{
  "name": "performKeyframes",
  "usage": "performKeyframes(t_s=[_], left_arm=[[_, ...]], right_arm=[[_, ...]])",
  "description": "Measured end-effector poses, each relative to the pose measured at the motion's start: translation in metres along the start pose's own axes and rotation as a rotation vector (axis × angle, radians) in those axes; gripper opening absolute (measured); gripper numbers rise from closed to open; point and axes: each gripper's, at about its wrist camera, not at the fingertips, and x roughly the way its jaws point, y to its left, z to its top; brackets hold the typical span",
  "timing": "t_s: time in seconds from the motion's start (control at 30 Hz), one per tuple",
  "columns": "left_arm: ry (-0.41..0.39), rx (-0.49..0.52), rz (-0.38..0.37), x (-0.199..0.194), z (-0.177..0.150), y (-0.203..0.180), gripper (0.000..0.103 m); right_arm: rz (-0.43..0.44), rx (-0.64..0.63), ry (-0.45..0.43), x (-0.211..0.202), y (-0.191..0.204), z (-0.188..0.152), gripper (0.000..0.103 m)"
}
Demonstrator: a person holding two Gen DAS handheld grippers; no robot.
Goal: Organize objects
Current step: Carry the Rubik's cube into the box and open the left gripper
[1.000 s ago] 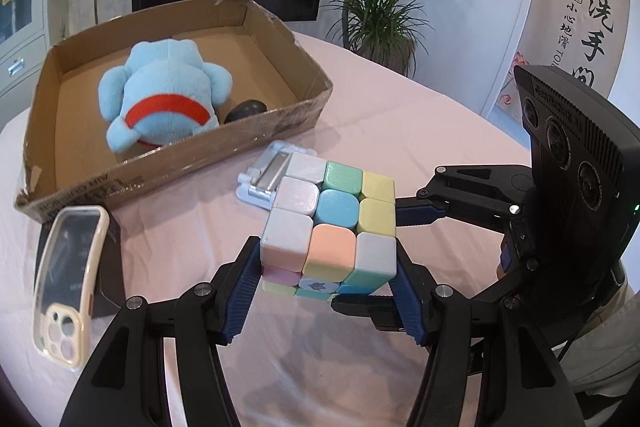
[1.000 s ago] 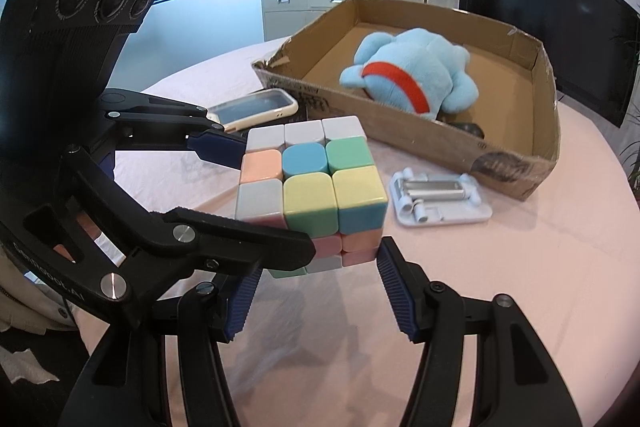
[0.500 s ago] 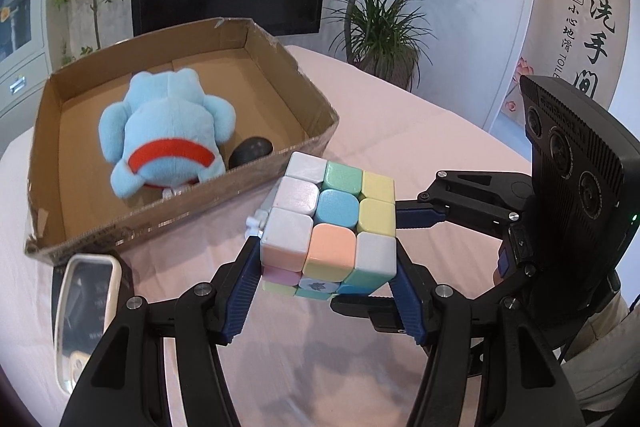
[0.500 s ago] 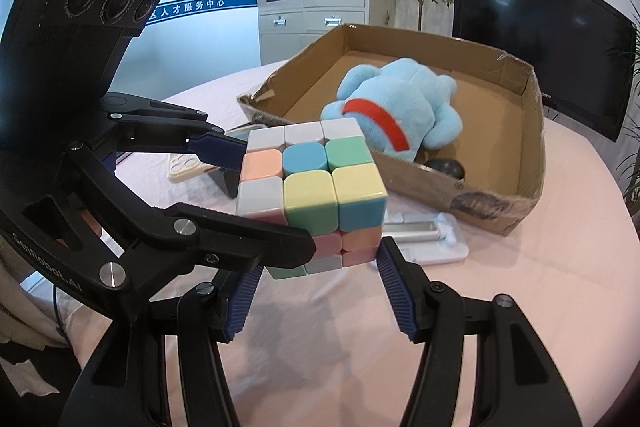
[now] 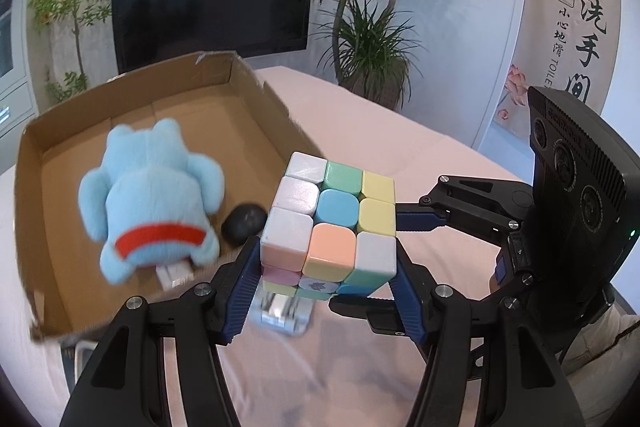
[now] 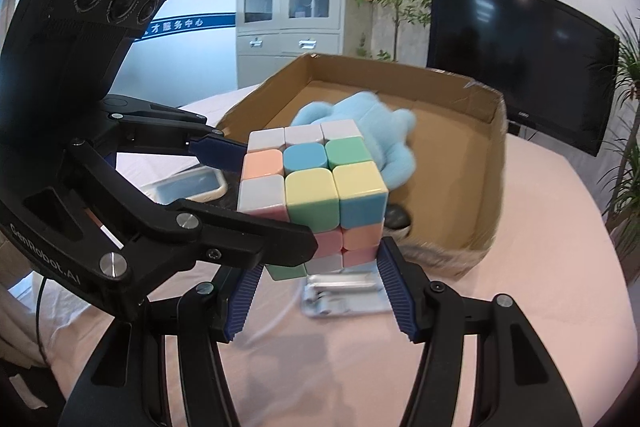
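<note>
A pastel puzzle cube (image 5: 332, 223) hangs in the air, gripped from two sides at once. My left gripper (image 5: 326, 267) is shut on its lower half, blue pads pressed to both sides. My right gripper (image 6: 320, 267) is shut on the same cube (image 6: 312, 187), crossing the left one at a right angle. The cube sits just in front of the near wall of an open cardboard box (image 5: 132, 83). Inside the box lie a blue plush toy (image 5: 152, 195) with a red band and a small black rounded object (image 5: 244, 219).
A silver and white folding stand (image 6: 344, 295) lies on the pink tablecloth right below the cube. A phone in a pale case (image 6: 192, 187) rests left of the box (image 6: 400, 67). A dark screen, potted plants and a cabinet stand behind the table.
Both grippers have lifted the cube together and carried it toward the box. The stand, earlier beyond the cube, now lies beneath it. The grips are unchanged.
</note>
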Motion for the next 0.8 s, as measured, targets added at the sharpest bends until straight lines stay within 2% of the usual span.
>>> performKeyframes(t_s=[0.23, 0.43, 0.8], left_arm=[[0.007, 0.06, 0.013, 0.026, 0.05, 0.002, 0.059], [0.017, 0.049, 0.007, 0.054, 0.077, 0.014, 0.059], [0.072, 0.022, 0.0, 0.111, 0.088, 0.037, 0.059]], right_arm=[[-0.039, 0.031, -0.032, 0.004, -0.037, 0.024, 0.056], [-0.069, 0.051, -0.041, 0.014, -0.062, 0.038, 0.056], [-0.066, 0.117, -0.008, 0.05, -0.101, 0.035, 0.056]])
